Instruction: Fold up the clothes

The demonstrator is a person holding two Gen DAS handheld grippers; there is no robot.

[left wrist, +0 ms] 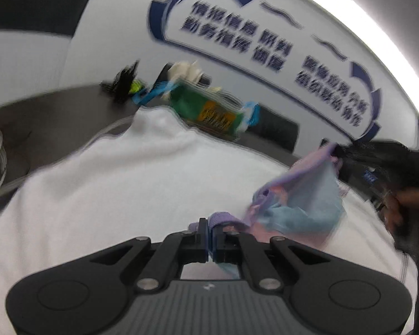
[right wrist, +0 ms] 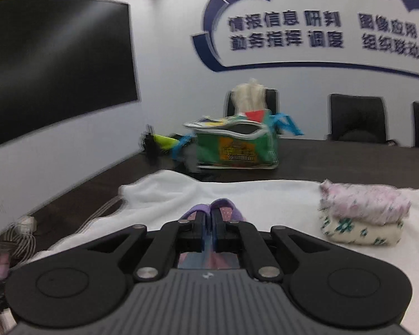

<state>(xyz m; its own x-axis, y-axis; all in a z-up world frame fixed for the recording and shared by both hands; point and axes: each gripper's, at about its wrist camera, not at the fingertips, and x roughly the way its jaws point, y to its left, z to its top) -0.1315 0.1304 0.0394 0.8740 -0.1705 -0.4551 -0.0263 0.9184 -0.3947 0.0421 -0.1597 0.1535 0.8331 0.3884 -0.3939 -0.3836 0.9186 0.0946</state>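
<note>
A small purple, pink and blue garment (left wrist: pixel 301 198) hangs stretched between both grippers above a white towel (left wrist: pixel 125 184) on the dark table. My left gripper (left wrist: pixel 210 224) is shut on its purple edge. My right gripper (right wrist: pixel 211 214) is shut on another purple edge of the same garment (right wrist: pixel 226 209). In the left wrist view the right gripper (left wrist: pixel 377 159) shows at the far right, holding the garment's other end. Two folded garments, a pink patterned one (right wrist: pixel 368 201) on a cream one with green print (right wrist: pixel 363 230), are stacked on the towel (right wrist: pixel 159 195) to the right.
A green bag (right wrist: pixel 237 148) with blue straps stands on the dark table (right wrist: pixel 349 162) beyond the towel, also seen in the left wrist view (left wrist: pixel 206 111). Black chairs (right wrist: pixel 357 117) line the far side. White cables (right wrist: pixel 22 237) lie at the left table edge.
</note>
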